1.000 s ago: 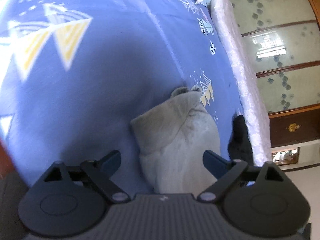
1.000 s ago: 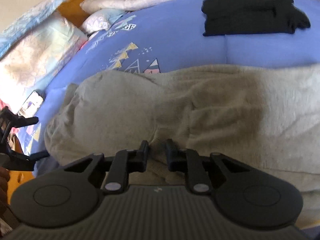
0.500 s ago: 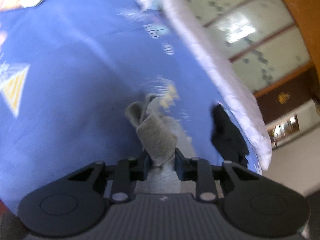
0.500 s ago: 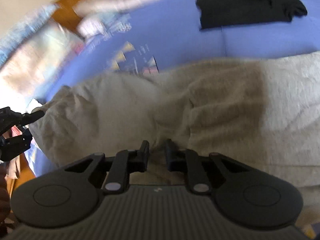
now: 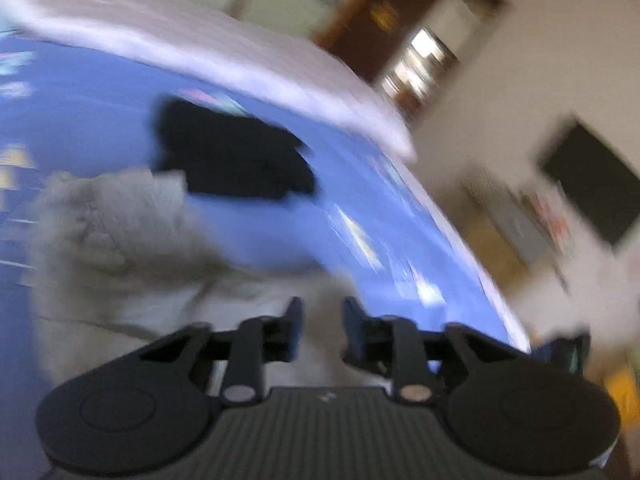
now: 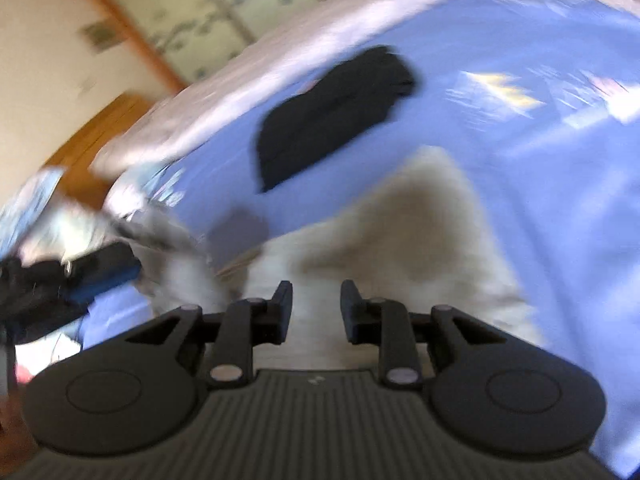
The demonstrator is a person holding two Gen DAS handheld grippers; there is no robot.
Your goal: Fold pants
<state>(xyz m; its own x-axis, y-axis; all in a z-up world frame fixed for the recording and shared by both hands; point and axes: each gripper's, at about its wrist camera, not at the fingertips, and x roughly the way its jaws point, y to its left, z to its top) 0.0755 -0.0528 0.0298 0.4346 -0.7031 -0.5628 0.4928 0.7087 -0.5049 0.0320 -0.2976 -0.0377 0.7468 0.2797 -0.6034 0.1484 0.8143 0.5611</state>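
I have the grey pants (image 5: 120, 248) pinched in both tools: the left gripper (image 5: 320, 324) has its fingers drawn close with pale cloth filling the narrow gap between them, and the right gripper (image 6: 314, 308) looks the same, grey fabric bunched between its tips, though blur keeps me from seeing how deep either bite goes. From the left gripper the pants spread ahead and off to its left over the blue bedsheet (image 5: 100, 120); from the right one they run ahead toward the folded black garment (image 6: 332, 116), which lies beyond them, apart from the grey cloth. To carry this fold well, I judge I should keep both pinches firm, move the two grippers level and together, and lay the cloth down short of the black garment.
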